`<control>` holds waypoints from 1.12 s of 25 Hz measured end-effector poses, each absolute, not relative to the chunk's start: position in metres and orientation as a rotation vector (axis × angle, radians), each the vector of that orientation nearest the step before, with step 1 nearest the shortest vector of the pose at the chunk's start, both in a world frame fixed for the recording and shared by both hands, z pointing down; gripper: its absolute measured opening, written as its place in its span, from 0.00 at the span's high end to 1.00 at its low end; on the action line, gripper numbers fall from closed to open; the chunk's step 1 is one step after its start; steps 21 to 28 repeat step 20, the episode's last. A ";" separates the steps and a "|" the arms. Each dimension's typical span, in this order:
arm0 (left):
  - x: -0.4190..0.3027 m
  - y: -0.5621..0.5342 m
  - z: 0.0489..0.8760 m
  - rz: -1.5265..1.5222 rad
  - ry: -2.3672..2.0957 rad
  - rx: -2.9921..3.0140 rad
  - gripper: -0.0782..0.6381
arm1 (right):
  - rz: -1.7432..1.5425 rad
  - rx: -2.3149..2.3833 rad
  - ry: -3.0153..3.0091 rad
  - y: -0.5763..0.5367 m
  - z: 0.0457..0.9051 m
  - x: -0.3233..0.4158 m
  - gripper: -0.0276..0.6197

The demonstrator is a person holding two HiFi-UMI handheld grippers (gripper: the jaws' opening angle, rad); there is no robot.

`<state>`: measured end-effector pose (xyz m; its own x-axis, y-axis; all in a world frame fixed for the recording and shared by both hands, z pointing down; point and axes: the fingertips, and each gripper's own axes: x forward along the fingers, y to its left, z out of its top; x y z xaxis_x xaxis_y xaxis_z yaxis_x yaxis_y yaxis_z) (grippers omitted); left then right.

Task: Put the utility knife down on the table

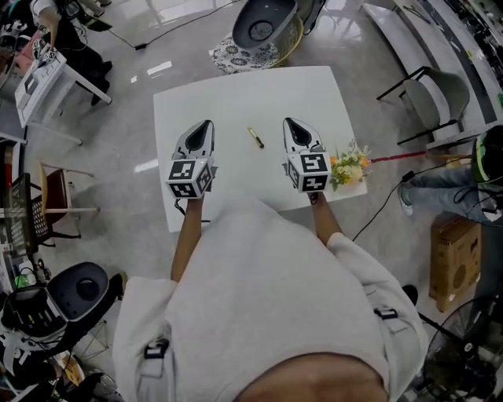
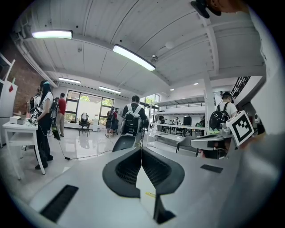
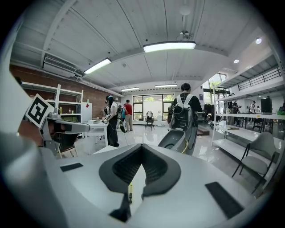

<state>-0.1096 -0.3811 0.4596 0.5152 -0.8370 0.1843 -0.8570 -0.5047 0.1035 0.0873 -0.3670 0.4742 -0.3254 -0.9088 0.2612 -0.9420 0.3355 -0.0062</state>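
While I hold both grippers over the white table (image 1: 236,98), the utility knife (image 1: 255,137) lies flat on the top, btwn the two claws and touching neither. It's slim and yellowish, and sits at a slant approx mid-table. The left gripper (image 1: 208,124) has its claw closed tight, tips meeting, w/ nothing in it. The right gripper (image 1: 288,122) is the same: jaws pressed together and empty. Both point away from me across the table, roughly parallel, w/ their marker cubes nearest my arms. In the right gripper view a yellow sliver of the knife shows low in the gap behind the closed tips. A small bunch of flowers (image 1: 348,166) sits at the table's right edge, just beside the right gripper's cube. A grey chair (image 1: 263,23) stands beyond the far edge.
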 end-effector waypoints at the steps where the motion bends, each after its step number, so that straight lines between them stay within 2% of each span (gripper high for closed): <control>1: -0.109 -0.380 0.460 0.165 -1.452 2.572 0.86 | 0.236 1.684 -2.387 -0.366 0.474 0.088 0.91; 28: -0.084 -0.362 0.465 0.190 -1.434 2.570 0.86 | 0.250 1.657 -2.368 -0.348 0.484 0.106 0.91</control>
